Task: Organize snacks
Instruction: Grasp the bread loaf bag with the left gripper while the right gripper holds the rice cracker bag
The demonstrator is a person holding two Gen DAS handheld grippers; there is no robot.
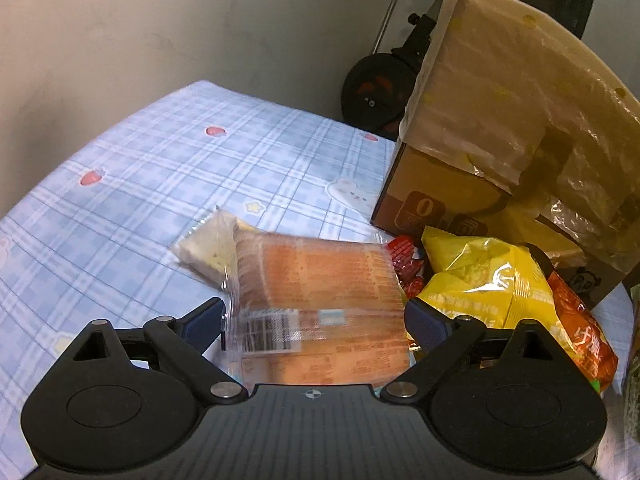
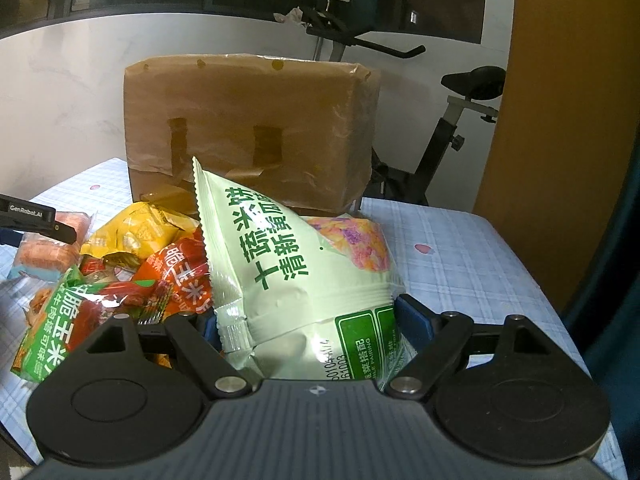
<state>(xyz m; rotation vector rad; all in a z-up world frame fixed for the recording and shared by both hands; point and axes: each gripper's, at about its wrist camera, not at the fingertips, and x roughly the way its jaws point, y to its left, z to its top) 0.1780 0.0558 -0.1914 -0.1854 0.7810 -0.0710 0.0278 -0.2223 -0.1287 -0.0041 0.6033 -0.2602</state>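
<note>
Left wrist view, we see the orange bread packet clamped in our left gripper above the blue checked cloth, our right gripper clasping the pale green rice-cracker bag, snack pile beside it, cardboard box behind.

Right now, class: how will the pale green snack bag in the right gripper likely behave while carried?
The pale green snack bag looks puffed with air, so probably light for its size. Its glossy film may slip between the right gripper fingers. It creases at the grip, so it likely flexes, and its contents may crush.
</note>
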